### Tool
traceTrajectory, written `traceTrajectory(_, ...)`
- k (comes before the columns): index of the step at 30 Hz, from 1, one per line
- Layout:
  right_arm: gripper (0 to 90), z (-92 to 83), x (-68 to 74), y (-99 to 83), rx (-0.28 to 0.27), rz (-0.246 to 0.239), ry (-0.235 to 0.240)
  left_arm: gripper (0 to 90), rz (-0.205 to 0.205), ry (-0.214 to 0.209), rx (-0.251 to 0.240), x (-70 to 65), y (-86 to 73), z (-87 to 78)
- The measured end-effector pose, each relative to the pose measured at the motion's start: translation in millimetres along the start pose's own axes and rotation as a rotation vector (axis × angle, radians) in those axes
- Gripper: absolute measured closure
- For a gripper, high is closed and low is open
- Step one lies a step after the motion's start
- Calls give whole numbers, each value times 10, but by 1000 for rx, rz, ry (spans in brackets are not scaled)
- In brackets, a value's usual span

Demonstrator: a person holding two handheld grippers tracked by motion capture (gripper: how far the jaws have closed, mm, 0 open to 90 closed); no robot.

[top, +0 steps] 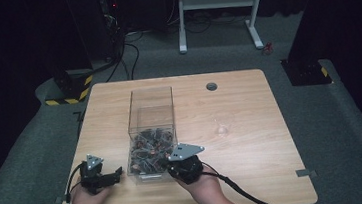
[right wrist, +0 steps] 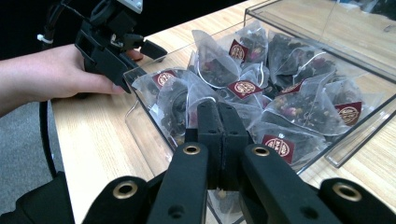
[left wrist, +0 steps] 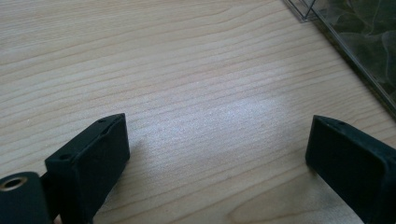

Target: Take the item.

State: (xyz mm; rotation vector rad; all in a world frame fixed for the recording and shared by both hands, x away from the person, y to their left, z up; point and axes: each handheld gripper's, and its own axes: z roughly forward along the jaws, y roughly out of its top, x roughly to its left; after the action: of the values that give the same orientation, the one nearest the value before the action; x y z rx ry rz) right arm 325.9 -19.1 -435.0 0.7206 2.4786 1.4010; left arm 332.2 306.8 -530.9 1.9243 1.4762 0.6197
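A: Where are the tea bags [right wrist: 299, 105]?

B: In the clear box [top: 150, 110], counter centre. Light, soft, crinkly mesh; pinch a corner by the tag.

A: Fingers?

B: My right gripper [right wrist: 218, 122] is closed, empty, at the box's six o'clock; my left gripper [left wrist: 219, 154] gapes wide, at eight.

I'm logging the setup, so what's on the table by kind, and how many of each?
Clear plastic box holding tea bags: 1
Hand-held black grippers: 2, left gripper and right gripper
Clear pyramid tea bags with dark red labels: a heap, too overlapped to count
Total without the bags: 3
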Motion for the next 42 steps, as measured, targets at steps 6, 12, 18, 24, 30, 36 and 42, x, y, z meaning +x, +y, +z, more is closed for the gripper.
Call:
traceTrajectory(6,900,-21,-13,19,-15,-1,2,65,0,0,0,0,0,0)
traceTrajectory(12,900,-50,-17,42,-28,-2,0,65,0,0,0,0,0,0)
traceTrajectory(18,900,-103,-36,73,-54,3,-9,64,0,0,0,0,0,0)
traceTrajectory(24,900,-162,-52,99,-77,5,-19,64,0,0,0,0,0,0)
traceTrajectory(30,900,-232,-73,114,-94,8,-32,64,0,0,0,0,0,0)
traceTrajectory(36,900,-280,-88,118,-107,2,-40,65,5,1,1,3,1,0)
traceTrajectory(42,900,-327,-101,117,-115,5,-47,64,5,1,1,3,1,0)
